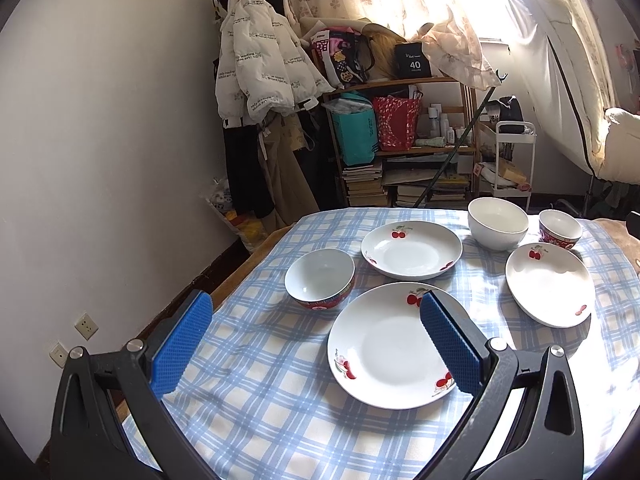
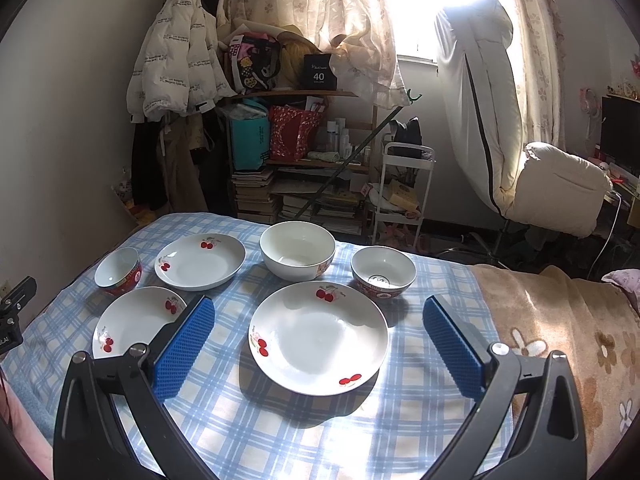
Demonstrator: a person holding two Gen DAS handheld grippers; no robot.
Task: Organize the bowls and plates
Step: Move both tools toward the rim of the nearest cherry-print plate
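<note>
left tongs (image 1: 316, 344) spread | right tongs (image 2: 320, 346) spread | plate (image 2: 318, 338) seemingly below, between fingers

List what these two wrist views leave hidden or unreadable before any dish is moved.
- Near plate, left wrist view: right rim behind a blue finger pad.
- Same plate, right wrist view: right edge behind a pad.
- Red bowl centre mark: too small.
- Window: overexposed in both views.

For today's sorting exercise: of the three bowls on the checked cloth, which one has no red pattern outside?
The large white bowl at the back, between the far cherry plate and a red-patterned bowl. It is bigger; the other small bowl is red outside too.
</note>
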